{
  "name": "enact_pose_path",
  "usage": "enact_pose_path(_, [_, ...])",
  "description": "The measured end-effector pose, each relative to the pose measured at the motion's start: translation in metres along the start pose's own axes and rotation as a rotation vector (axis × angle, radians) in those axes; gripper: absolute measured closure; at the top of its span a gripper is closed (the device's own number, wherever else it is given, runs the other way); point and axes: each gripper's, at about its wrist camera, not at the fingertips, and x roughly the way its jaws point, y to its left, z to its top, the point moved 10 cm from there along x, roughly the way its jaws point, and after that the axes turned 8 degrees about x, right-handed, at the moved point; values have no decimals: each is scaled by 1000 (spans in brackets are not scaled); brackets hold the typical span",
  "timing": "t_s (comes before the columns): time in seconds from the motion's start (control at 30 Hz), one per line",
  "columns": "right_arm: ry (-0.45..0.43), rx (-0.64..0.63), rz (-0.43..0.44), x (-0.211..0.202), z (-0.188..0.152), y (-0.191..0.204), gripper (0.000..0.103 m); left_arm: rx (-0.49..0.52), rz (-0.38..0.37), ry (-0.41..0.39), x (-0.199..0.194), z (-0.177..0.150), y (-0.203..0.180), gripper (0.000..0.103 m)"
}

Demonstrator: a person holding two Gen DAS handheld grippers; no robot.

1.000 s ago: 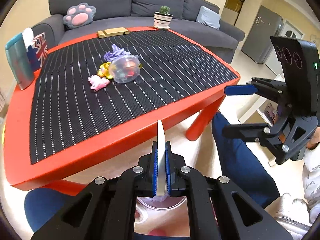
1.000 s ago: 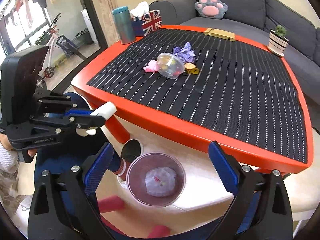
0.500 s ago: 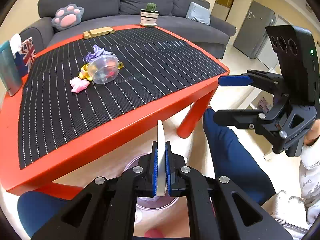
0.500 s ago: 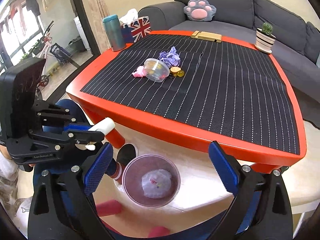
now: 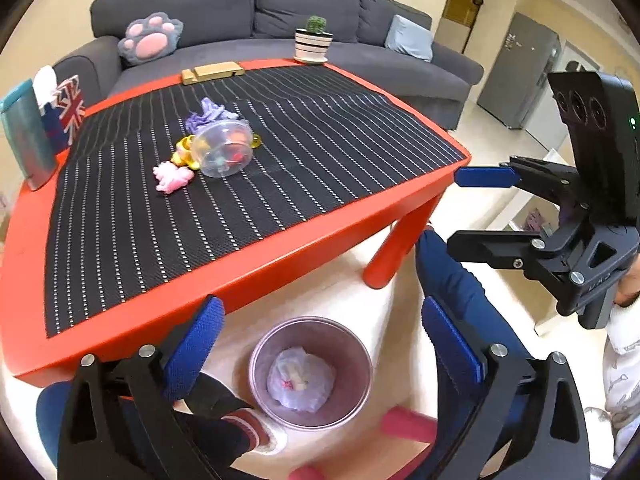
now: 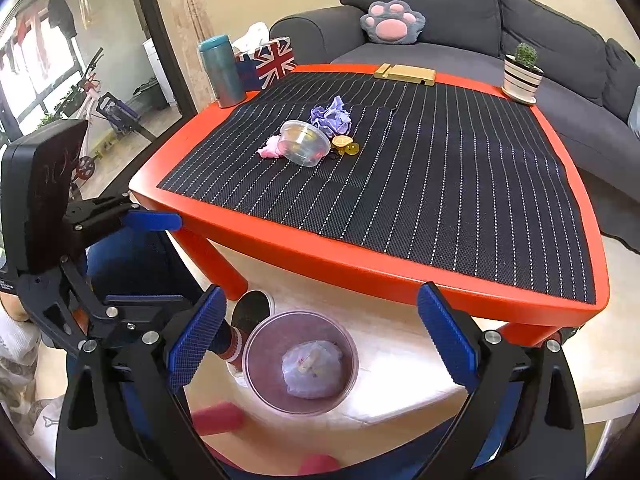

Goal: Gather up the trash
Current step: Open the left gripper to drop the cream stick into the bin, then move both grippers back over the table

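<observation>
A small round bin (image 5: pixel 310 372) stands on the floor by the red table's near edge, with crumpled whitish trash (image 5: pixel 301 378) inside; it also shows in the right wrist view (image 6: pixel 300 362). My left gripper (image 5: pixel 320 350) is open and empty above the bin. My right gripper (image 6: pixel 316 344) is open and empty above it too, and shows from the side in the left wrist view (image 5: pixel 470 210). On the table lie a tipped clear plastic tub (image 5: pixel 222 148), crumpled purple paper (image 5: pixel 208 114), a pink scrap (image 5: pixel 172 176) and yellow bits (image 5: pixel 184 152).
The red table (image 5: pixel 280 248) carries a striped black mat, a teal cup (image 5: pixel 26 140), a flag tissue box (image 5: pixel 66 114), a wooden block (image 5: pixel 212 72) and a potted cactus (image 5: pixel 314 40). A grey sofa stands behind. The person's legs and feet are near the bin.
My left gripper has opened and the white piece it held is gone from between its fingers; trash lies in the bin below. Both grippers have shifted slightly over the bin.
</observation>
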Motion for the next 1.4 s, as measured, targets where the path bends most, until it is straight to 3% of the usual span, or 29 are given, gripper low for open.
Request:
enact_pose_path(0.5, [-7, -2, 15, -8, 15, 10, 8, -42, 48, -31, -27, 13, 27, 8])
enact_pose_path(0.9, [-4, 5, 38, -11, 45, 13, 7, -89, 80, -36, -37, 28, 53, 8])
enact_pose_path(1.4, [75, -74, 82, 45, 98, 26, 7, -161, 109, -28, -39, 47, 95, 8])
